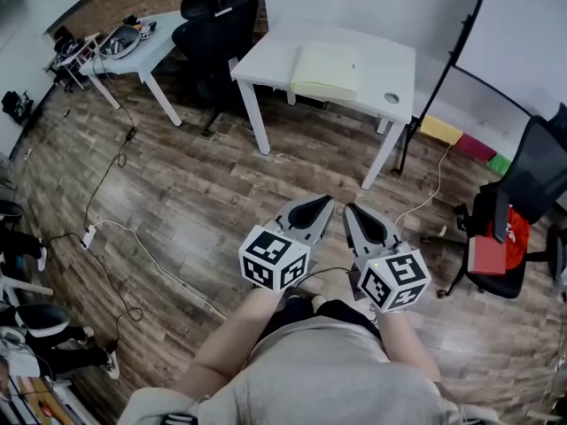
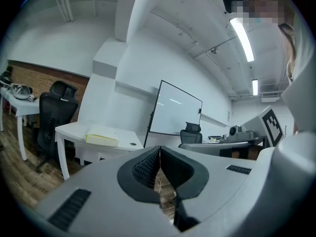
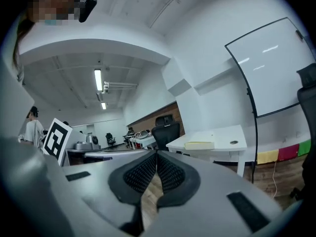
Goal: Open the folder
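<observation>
Pale yellow and closed, the folder lies flat on the white table, across the wooden floor from us and well apart from both grippers. We hold the left gripper and the right gripper side by side in front of our body, both pointing roughly level toward that table.

Only the head view shows the floor between us and the table, with its loose cables, and the black chair standing behind the table's left end.

The left gripper view gives what the head view cannot. The left gripper has its ribbed pads pressed together with nothing between them. Beyond them we see the folder near the table's front edge and the whiteboard to its right. The right gripper's cube shows at the far right.

The right gripper view shows the right gripper likewise closed tip to tip and empty. Here the folder sits right of the jaws, the whiteboard stands large at the right, and the left gripper's cube appears at the left. A distant person stands beside that cube and appears in no other view.
</observation>
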